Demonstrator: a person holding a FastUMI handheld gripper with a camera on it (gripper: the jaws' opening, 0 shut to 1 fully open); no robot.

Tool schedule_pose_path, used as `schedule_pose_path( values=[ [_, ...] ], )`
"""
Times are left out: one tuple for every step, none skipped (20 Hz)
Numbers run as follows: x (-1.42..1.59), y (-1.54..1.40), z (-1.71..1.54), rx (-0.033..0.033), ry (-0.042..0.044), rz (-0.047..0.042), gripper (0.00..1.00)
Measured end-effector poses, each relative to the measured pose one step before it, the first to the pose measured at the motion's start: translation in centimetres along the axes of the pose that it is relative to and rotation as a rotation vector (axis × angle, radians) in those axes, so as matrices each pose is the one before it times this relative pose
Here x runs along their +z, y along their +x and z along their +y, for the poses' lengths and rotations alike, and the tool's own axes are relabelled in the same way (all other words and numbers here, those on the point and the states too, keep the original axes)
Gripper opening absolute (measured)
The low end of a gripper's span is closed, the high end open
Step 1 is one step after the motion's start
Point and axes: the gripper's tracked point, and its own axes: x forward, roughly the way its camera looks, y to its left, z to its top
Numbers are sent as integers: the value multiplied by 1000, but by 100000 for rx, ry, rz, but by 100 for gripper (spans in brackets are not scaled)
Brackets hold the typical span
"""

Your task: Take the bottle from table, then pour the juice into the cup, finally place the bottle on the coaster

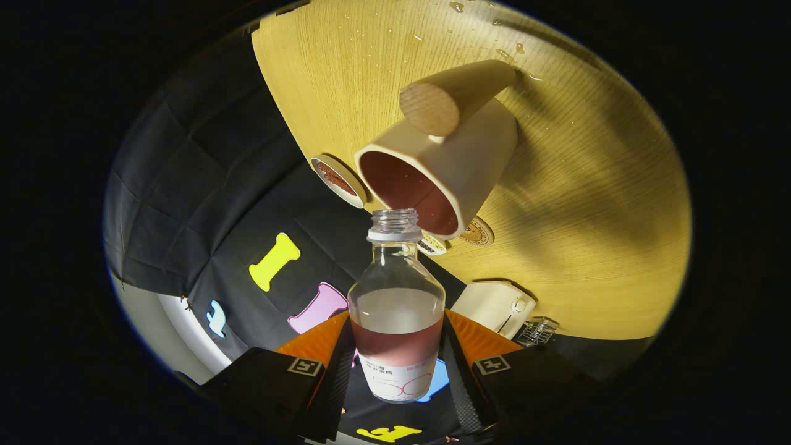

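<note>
Gripper [397, 364] clamped on bottle [397, 309]; cup [442, 167] mid-tabletop [605, 204], droplets [518, 48] beyond it, coaster [338, 180] at tabletop edge.

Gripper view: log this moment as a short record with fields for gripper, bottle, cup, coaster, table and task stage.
gripper: gripper shut on the bottle, a finger pressed to each side
bottle: bottle uncapped, clear, part full of reddish juice, mouth pointing toward the cup
cup: cup cream, just beyond the bottle's mouth, with reddish juice inside and a thick round handle
coaster: coaster round, beside the cup's rim on the table
table: table light wood, with droplets scattered beyond the cup
task stage: bottle held at the cup; not yet on the coaster
</note>
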Motion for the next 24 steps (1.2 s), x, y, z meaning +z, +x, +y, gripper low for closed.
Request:
schedule_pose_path(
  values=[
    [60, 80, -29, -257, 33, -6, 74],
    [-53, -6, -72, -165, 57, -13, 74],
    [-67, 33, 34, -150, -95, 118, 74],
    [-16, -8, -48, -230, -383, 197, 74],
    [-85, 3, -54, -184, -294, 228, 74],
    [-71, 0, 14, -70, -149, 77, 74],
    [-99, 9, -31, -190, -102, 186, 74],
    [1, -22, 75, -68, -108, 215, 74],
    [16, -10, -4, -20, -33, 186, 74],
    [-16, 24, 73, 61, -13, 25, 74],
    [22, -51, 44, 64, -84, 49, 74],
    [-37, -41, -29, -134, -152, 56, 74],
    [25, -36, -14, -161, -44, 125, 74],
    [12, 2, -1, -117, 88, 84, 74],
    [33, -40, 54, 50, 187, 30, 74],
    [-6, -34, 82, 49, -51, 160, 74],
    [-36, -116, 35, 165, -491, 104, 74],
    [-81, -92, 46, 120, -1070, 222, 74],
    [-68, -155, 28, 71, -2038, 187, 74],
    [-45, -110, -56, -294, -3585, 142, 74],
    [-123, -149, -92, -377, -5156, 131, 74],
    [-304, -161, -185, -600, -6159, 509, 74],
    [-396, -134, -217, -955, -6504, 899, 74],
    [-291, -85, -53, -705, -7071, 215, 74]
  ],
)
